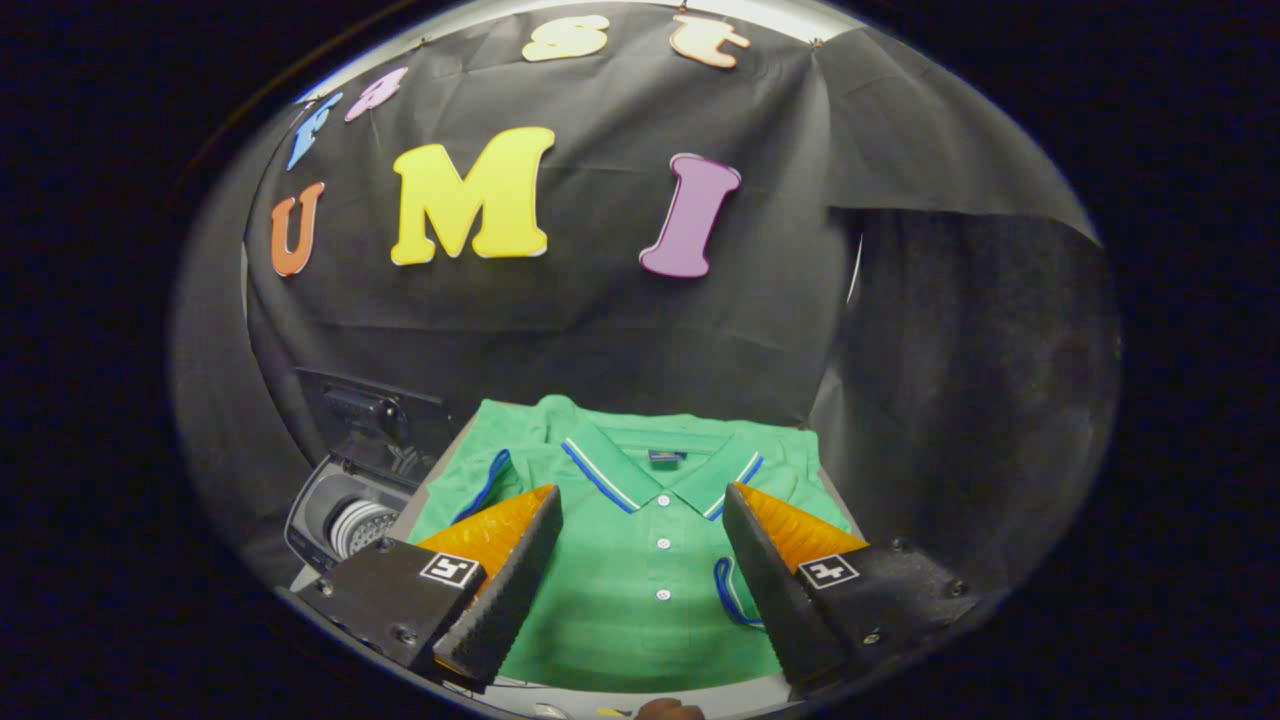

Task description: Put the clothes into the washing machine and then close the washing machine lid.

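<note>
While hand-held gripper (640,520) gapes | folded knit polo shirt (640,590) between fingers

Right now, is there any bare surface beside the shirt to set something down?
Little. The green shirt covers most of the table; pale strips show along its near edge below the hem and beside the left sleeve, toward the washing machine. The open tool hangs over the shirt front, fingers apart.

A wrinkled black cloth wall (600,320) hung behind the scene, with a second, darker black drape (970,400) to its right. A pale grey tabletop (640,697) sat below. Soft light glinted along the top.
</note>
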